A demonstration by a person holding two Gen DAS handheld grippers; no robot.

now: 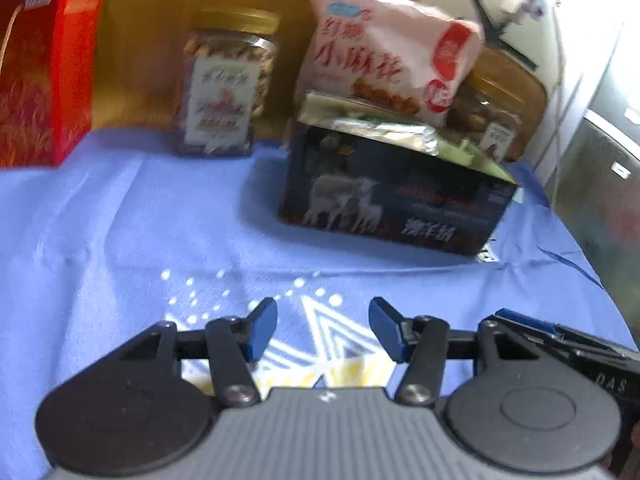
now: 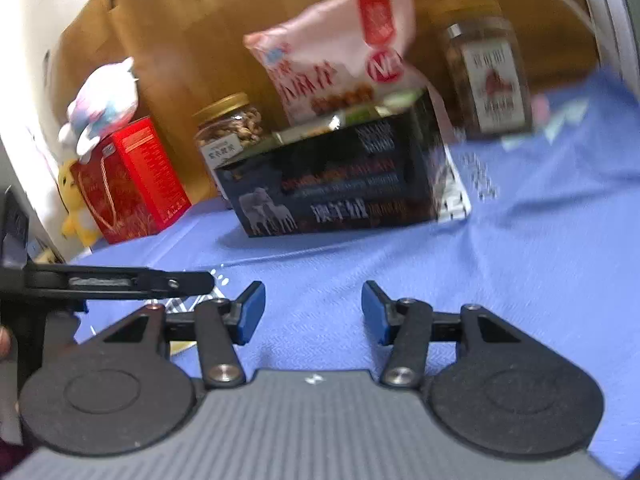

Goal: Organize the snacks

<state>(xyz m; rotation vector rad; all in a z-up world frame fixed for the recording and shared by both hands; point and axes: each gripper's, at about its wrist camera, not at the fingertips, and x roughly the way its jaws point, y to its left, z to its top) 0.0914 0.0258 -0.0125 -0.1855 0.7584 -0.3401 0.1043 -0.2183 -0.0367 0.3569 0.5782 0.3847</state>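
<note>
A dark box with sheep pictures (image 1: 392, 196) (image 2: 340, 184) stands on the blue cloth. A pink snack bag (image 1: 384, 52) (image 2: 344, 64) leans on top of it, over a foil packet (image 1: 372, 126). A tall labelled jar (image 1: 226, 88) (image 2: 486, 76) stands by the back wall. A gold-lidded nut jar (image 2: 230, 128) (image 1: 496, 108) stands behind the box. A red gift box (image 1: 44, 72) (image 2: 132, 184) stands at the side. My left gripper (image 1: 323, 328) and my right gripper (image 2: 313, 310) are both open and empty, low over the cloth in front of the box.
Blue cloth (image 1: 140, 208) (image 2: 540, 240) covers the table; a brown cardboard wall (image 2: 192, 40) backs it. Plush toys (image 2: 102, 100) sit on and beside the red box. The other gripper shows at the right edge of the left wrist view (image 1: 568, 344) and the left of the right wrist view (image 2: 120, 280).
</note>
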